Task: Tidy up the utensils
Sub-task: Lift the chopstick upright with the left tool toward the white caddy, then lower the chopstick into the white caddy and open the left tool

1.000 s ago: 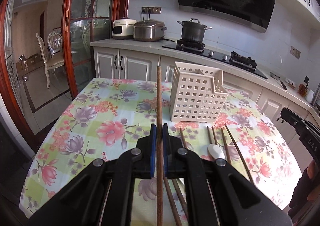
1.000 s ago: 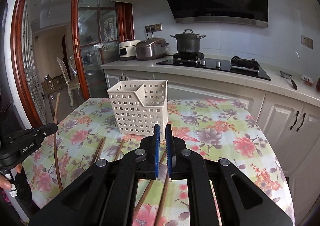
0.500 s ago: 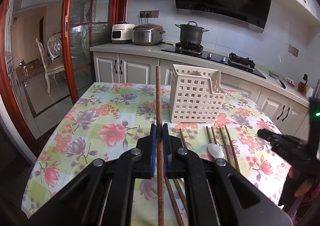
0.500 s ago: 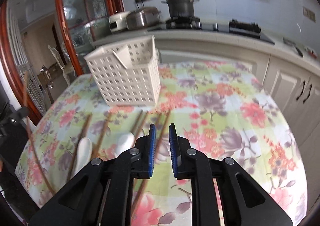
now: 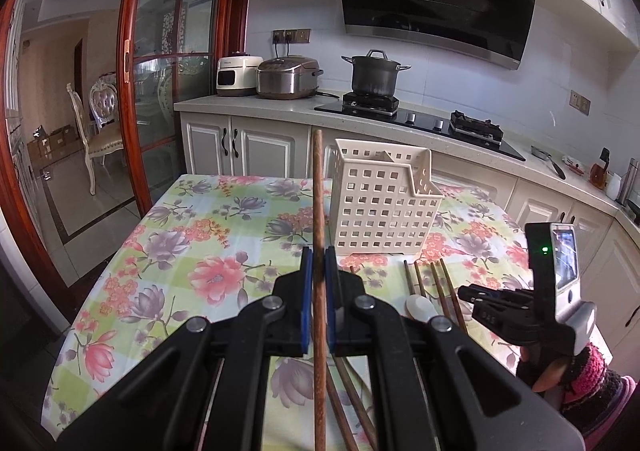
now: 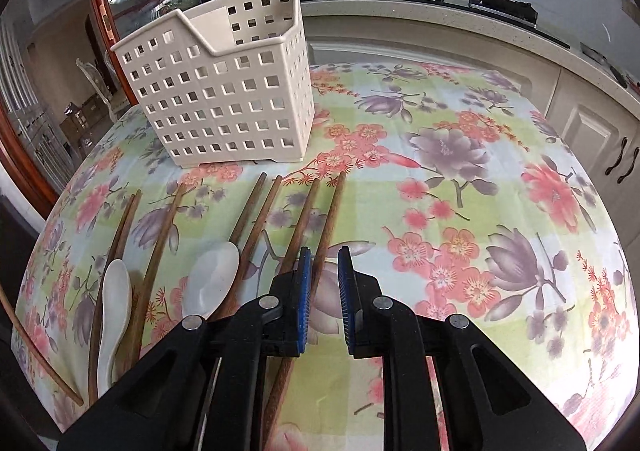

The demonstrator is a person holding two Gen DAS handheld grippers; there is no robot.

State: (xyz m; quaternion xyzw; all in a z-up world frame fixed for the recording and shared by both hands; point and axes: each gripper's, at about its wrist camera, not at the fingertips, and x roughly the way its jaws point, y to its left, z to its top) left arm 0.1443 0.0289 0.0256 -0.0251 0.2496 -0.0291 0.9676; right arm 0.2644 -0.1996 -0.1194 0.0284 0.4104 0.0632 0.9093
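Note:
My left gripper (image 5: 319, 263) is shut on a brown wooden chopstick (image 5: 318, 191) and holds it upright above the table, left of the white perforated basket (image 5: 382, 205). My right gripper (image 6: 322, 269) is open, low over the table, its jaws around the rightmost of several wooden chopsticks (image 6: 332, 207) lying in front of the basket (image 6: 224, 91). Two white ceramic spoons (image 6: 212, 275) (image 6: 114, 299) lie among the chopsticks. The right gripper also shows in the left wrist view (image 5: 476, 297), over the chopsticks (image 5: 438, 283) and a spoon (image 5: 418, 307).
The round table has a floral cloth (image 6: 460, 179). Kitchen cabinets and a counter (image 5: 280, 107) with cookers and a pot on the stove stand behind. A glass sliding door (image 5: 168, 91) is at the left.
My right gripper has dropped down toward the table and opened over the rightmost chopsticks. My left gripper still holds its chopstick, raised slightly.

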